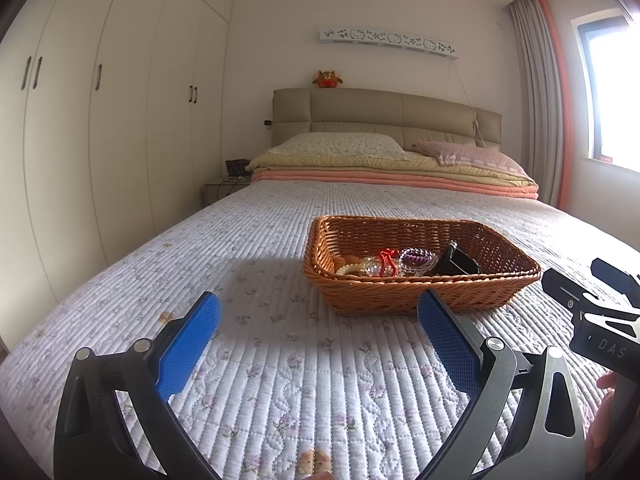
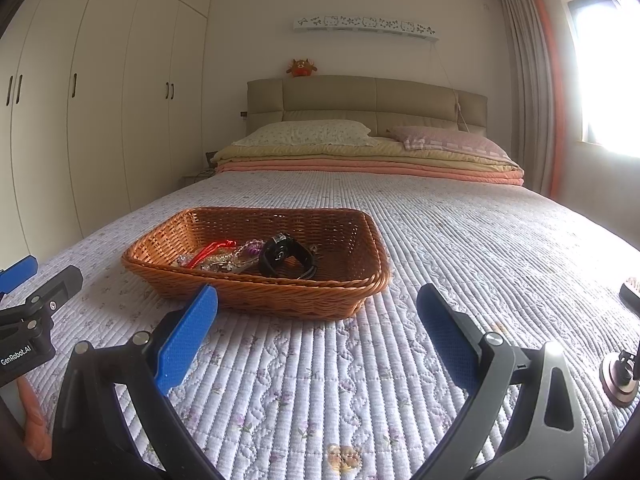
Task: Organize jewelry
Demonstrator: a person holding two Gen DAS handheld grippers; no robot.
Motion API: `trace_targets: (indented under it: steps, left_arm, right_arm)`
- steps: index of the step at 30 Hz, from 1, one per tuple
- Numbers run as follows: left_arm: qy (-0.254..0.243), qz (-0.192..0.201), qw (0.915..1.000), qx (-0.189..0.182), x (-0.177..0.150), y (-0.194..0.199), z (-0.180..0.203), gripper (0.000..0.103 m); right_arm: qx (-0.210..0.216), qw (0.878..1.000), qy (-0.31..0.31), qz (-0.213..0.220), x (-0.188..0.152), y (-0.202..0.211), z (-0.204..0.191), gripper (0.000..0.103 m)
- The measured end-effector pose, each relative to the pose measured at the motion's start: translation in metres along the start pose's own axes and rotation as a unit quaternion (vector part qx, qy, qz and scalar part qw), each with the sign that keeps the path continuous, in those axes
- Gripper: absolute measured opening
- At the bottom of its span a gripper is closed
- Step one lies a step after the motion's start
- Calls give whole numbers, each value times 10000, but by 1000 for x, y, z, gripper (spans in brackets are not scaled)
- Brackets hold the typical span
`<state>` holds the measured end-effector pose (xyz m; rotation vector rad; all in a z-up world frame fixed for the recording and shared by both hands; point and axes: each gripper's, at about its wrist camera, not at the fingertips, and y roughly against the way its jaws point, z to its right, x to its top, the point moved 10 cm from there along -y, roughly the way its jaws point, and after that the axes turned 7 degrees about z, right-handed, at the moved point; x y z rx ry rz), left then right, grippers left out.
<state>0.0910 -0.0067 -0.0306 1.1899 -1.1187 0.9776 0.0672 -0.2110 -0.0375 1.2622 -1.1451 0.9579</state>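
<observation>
A brown wicker basket (image 1: 400,300) sits on the quilted bed; it also shows in the right wrist view (image 2: 304,300). Inside lie a red cord piece (image 1: 388,262), clear and purple bead bracelets (image 1: 418,260) and a black watch (image 2: 286,260). My left gripper (image 1: 318,308) is open and empty, just short of the basket's near left corner. My right gripper (image 2: 318,300) is open and empty, in front of the basket's near right side. Each gripper's body shows at the edge of the other's view.
The bed's quilt (image 2: 460,240) stretches to folded blankets and pillows (image 2: 360,148) at the headboard. A round bronze stand base (image 2: 618,380) and a dark object (image 2: 630,296) lie on the quilt at the right. Wardrobes (image 1: 100,120) line the left wall.
</observation>
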Motion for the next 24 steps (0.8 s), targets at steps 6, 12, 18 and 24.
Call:
trace_targets:
  steps: [6, 12, 18, 24]
  left_arm:
    - [-18, -14, 10000, 7, 0, 0, -1, 95]
    - [-49, 13, 10000, 26, 2, 1, 0, 95]
    - [-111, 68, 9999, 80, 4, 4, 1, 96]
    - [-161, 165, 9997, 43, 8, 8, 4, 96]
  right_arm:
    - [3, 10000, 6, -7, 0, -1, 0, 95]
    - [8, 10000, -3, -21, -1, -1, 0, 95]
    - [13, 10000, 9, -26, 0, -2, 0, 95]
    - [36, 10000, -35, -26, 0, -2, 1, 95]
